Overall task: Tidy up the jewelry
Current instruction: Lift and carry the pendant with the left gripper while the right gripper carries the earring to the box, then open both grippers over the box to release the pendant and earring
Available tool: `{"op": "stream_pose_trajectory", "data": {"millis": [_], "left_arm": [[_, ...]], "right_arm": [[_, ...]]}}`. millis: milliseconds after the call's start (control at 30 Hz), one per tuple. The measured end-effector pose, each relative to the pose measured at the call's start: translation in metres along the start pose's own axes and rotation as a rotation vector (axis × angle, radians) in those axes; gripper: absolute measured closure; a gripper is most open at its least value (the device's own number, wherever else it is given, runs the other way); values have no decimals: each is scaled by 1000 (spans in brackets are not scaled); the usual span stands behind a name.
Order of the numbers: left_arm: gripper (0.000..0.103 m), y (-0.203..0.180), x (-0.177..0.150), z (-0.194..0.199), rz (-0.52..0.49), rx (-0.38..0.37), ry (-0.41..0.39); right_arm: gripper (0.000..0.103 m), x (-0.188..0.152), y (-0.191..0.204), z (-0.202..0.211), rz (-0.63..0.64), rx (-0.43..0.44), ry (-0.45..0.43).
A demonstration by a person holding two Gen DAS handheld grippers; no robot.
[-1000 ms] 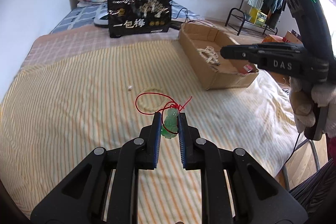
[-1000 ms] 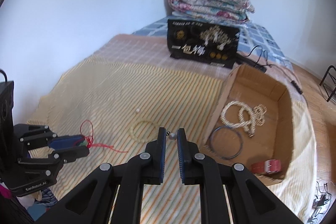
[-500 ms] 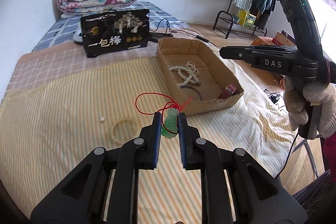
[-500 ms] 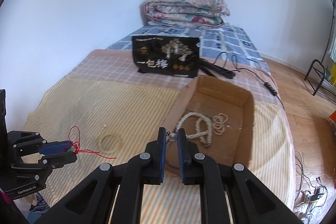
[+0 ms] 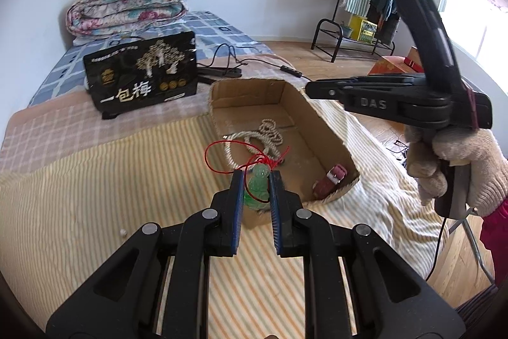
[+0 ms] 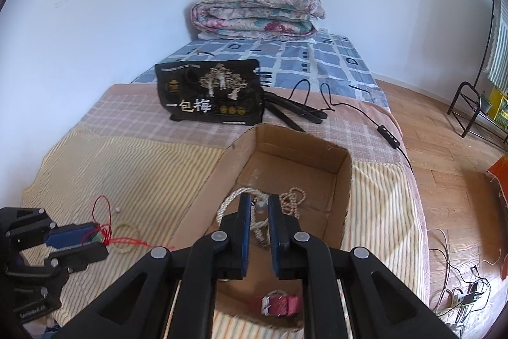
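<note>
My left gripper [image 5: 256,180] is shut on a green jade pendant [image 5: 257,191], its red cord [image 5: 219,148] looping up and left. It hangs over the near corner of the open cardboard box [image 5: 320,119]. In the right wrist view my right gripper [image 6: 259,203] is shut on a small pearl bead [image 6: 261,206] above the box [image 6: 301,137]. Inside lie cream bead necklaces [image 6: 293,199] and a red watch [image 6: 281,305]. The left gripper [image 6: 101,243] shows at the lower left with the cord trailing. A gloved hand [image 5: 460,167] holds the right gripper [image 5: 309,88].
A loose pearl [image 5: 122,232] and a cream bangle [image 6: 127,239] lie on the striped bed cover. Behind the box stand a black printed bag [image 5: 143,81] and black cables [image 6: 317,104]. A folded quilt [image 5: 127,2] is by the wall and a clothes rack [image 5: 365,5] on the floor.
Both grippers have carried their pieces across the bed toward the box. The right one has come over the box's inside and the left one over its near corner. Neither grip has changed.
</note>
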State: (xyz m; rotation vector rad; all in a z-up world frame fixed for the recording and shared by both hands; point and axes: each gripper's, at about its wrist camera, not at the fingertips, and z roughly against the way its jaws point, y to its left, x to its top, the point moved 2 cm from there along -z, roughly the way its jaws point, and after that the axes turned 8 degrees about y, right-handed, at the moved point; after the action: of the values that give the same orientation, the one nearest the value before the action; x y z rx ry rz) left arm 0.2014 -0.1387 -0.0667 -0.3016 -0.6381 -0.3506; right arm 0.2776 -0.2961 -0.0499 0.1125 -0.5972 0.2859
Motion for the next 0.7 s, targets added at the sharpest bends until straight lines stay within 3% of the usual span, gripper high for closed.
{"op": "stream_pose_trajectory", "data": {"millis": [700], "left_arm": [[89,-29,28,-61,-48,-2,34]], "right_arm": [[95,32,-31,-60,-49,-6,72]]}}
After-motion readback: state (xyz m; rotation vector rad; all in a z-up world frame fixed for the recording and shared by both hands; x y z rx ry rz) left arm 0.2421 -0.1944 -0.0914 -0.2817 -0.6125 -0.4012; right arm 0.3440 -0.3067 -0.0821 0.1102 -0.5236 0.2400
